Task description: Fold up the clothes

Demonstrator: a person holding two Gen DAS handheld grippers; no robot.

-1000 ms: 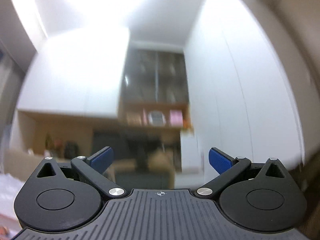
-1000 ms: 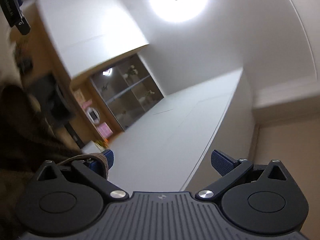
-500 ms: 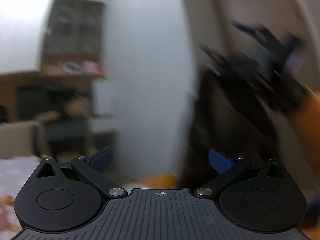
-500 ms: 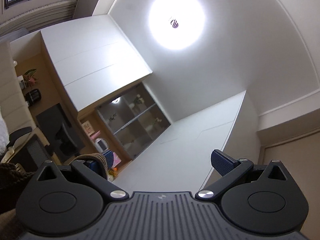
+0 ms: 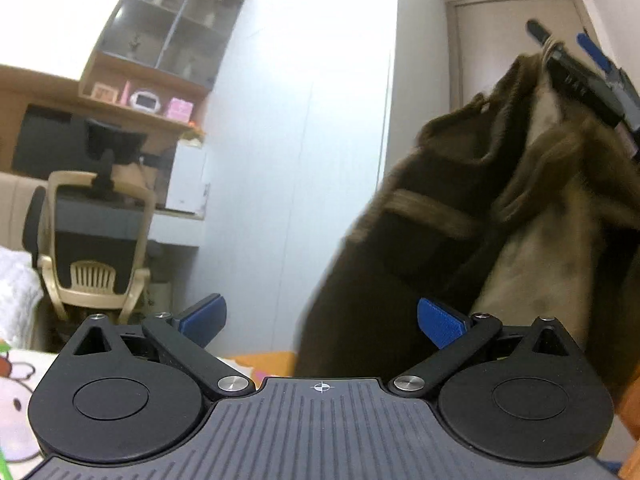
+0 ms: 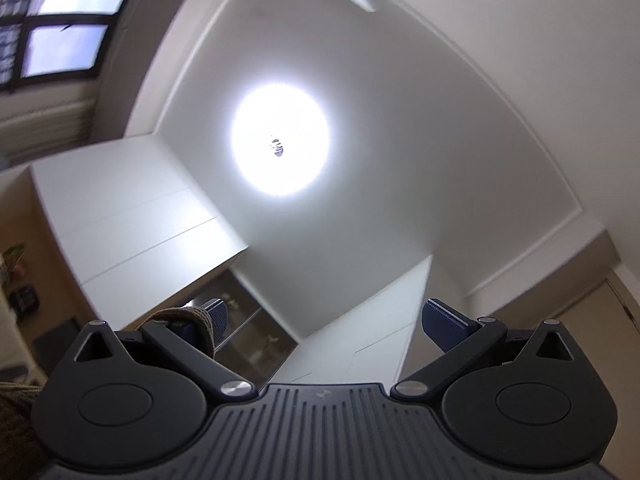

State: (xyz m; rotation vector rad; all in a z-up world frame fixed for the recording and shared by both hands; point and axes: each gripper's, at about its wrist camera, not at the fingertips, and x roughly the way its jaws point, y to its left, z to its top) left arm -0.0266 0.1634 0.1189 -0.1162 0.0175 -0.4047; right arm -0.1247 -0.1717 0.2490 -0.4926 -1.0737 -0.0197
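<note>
The left gripper [image 5: 322, 318] has swung back from the blur of half a second ago: the brown garment [image 5: 492, 216] now hangs sharp to its right, draped from the right gripper [image 5: 576, 68] raised above. Left jaws apart, empty. The right gripper [image 6: 324, 320] tilts further toward the ceiling light [image 6: 280, 140], jaws apart, with a fabric loop [image 6: 200, 322] caught over its left finger. An office chair [image 5: 96, 240] stands left of the garment.

Couldn't make out any readable text, labels or numbers anywhere ahead of either set of tongs; the little shelf items were too blurry.
</note>
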